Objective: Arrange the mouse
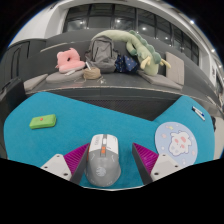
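Observation:
A grey and white mouse (103, 161) with an orange stripe lies on the teal desk mat (70, 125), its nose pointing away from me. It sits between my gripper's (111, 163) two fingers. The left pink pad (75, 157) is close against the mouse's side. The right pad (146, 158) stands off with a strip of mat showing between it and the mouse. The gripper is open and the mouse rests on the mat.
A round pale mouse pad (178, 140) with a cartoon print lies ahead to the right. A small green block (42, 121) lies on the mat to the left. At the back are a pink plush (68, 62), a grey backpack (103, 50) and a green plush (140, 48).

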{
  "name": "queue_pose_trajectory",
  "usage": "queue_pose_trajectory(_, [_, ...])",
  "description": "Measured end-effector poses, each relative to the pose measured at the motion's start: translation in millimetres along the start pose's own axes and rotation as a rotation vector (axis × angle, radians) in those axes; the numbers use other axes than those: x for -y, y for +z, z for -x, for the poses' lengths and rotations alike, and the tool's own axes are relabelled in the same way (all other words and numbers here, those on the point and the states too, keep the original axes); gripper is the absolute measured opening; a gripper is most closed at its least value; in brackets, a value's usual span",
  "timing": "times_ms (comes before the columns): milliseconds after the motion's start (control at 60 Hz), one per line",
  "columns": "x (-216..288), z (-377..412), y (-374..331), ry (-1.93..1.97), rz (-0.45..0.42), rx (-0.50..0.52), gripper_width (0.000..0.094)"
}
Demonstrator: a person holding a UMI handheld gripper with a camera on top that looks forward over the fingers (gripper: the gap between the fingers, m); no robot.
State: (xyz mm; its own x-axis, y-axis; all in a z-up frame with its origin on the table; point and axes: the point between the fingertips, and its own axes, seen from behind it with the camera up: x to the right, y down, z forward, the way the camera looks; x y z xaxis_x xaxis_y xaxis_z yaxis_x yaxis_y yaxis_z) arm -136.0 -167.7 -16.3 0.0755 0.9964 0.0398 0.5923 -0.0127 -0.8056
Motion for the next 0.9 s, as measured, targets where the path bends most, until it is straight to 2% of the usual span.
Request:
queue_pose_trajectory(83, [-1.5,4.6,2.2,0.031,0.008,0.027,0.0811])
queue_pose_trajectory(100, [-1.2,7.4,2.3,0.033,0.007,0.037,0.0766])
queue_pose_trajectory(167, [-0.5,13.0,2.2,0.009,0.001,0.062,0.0480])
queue_pose_trajectory(350, [0.6,15.5,0.2,0.012,-0.001,0.086,0.0349])
queue_pose_trajectory(450, [12.0,16.9,-18.3,0.007,-0.017,0.112,0.0337])
queue_pose_trajectory(633, [102.3,-14.0,-92.0,0.000,-0.205,0.161,0.0337])
queue_pose_trajectory(733, [136.8,-71.7,-108.0,0.013,-0.267,0.121,0.0337])
queue_pose_trajectory(817, [140.2,-140.4,-96.2,0.009,-0.274,0.030,0.0337])
queue_pose_trajectory(900, [120.2,-187.8,-65.0,0.047,-0.223,-0.007,0.0347])
